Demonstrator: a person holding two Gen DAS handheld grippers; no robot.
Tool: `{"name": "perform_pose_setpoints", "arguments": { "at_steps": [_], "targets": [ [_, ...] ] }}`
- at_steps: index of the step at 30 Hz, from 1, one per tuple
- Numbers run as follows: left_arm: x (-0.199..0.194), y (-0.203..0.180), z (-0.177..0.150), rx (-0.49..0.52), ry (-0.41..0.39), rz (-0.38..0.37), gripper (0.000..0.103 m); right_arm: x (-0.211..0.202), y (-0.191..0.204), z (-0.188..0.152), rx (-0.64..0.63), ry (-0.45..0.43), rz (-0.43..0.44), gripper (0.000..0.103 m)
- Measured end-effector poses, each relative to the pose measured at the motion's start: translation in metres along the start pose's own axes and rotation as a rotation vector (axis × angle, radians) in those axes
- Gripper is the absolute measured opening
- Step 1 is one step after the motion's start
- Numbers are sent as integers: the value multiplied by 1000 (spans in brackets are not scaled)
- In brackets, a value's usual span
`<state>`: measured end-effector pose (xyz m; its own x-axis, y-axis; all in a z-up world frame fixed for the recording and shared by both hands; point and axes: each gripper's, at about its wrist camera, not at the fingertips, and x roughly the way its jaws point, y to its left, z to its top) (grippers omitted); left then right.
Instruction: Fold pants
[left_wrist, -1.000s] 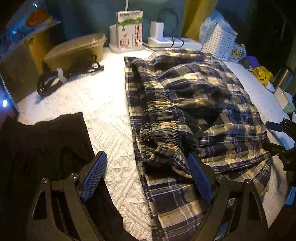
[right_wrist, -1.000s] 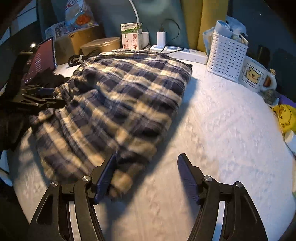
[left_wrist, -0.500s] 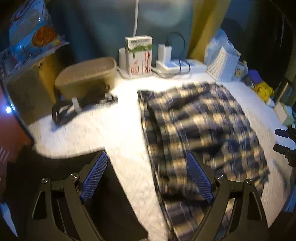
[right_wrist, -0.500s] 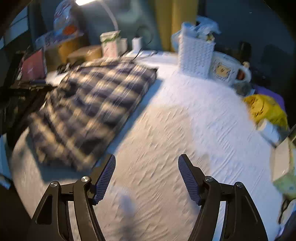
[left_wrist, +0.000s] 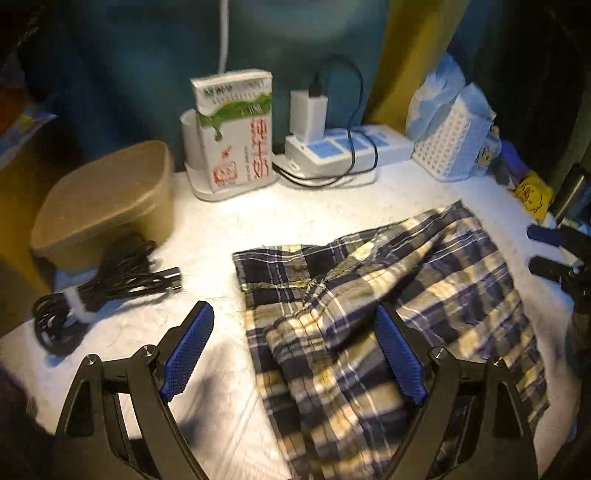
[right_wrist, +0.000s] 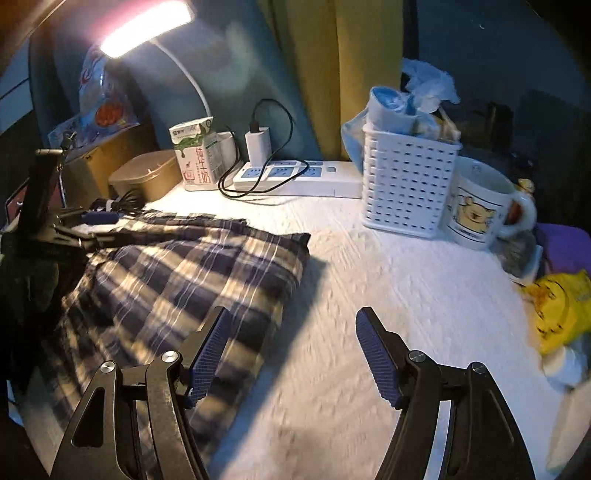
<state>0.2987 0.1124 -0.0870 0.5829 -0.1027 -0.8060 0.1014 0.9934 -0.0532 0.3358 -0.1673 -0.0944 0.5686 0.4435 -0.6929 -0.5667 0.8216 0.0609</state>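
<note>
So the plaid pants (left_wrist: 388, 295) are lying folded in a rumpled bundle on the white textured cloth (right_wrist: 388, 295), near the milk carton (left_wrist: 236, 136) and power strip (left_wrist: 347, 147). Left gripper (left_wrist: 295, 354) hangs over the bundle's left edge with its blue pads (left_wrist: 186, 354) wide apart, nothing pinched. Right gripper (right_wrist: 291, 354) sits just off the pants' right edge above bare cloth, jaws apart too, holding nothing. Coiled black cable (left_wrist: 99, 288) lies beside a tan box (left_wrist: 107, 203).

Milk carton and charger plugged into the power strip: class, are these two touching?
Apart. In the left wrist view, dark wall shows in a clear gap between the milk carton and the charger; the right wrist view agrees.
</note>
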Motion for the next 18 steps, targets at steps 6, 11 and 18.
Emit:
{"name": "perform_pose_setpoints", "arguments": {
  "at_steps": [6, 11, 18],
  "targets": [
    [23, 6, 0, -11, 37, -15, 89, 38, -6, 15, 32, 33, 34, 72],
    [26, -4, -1, 28, 22, -19, 84, 63, -8, 21, 52, 46, 57, 72],
    [27, -12, -4, 84, -8, -81, 54, 82, -3, 26, 61, 69, 159, 72]
  ]
}}
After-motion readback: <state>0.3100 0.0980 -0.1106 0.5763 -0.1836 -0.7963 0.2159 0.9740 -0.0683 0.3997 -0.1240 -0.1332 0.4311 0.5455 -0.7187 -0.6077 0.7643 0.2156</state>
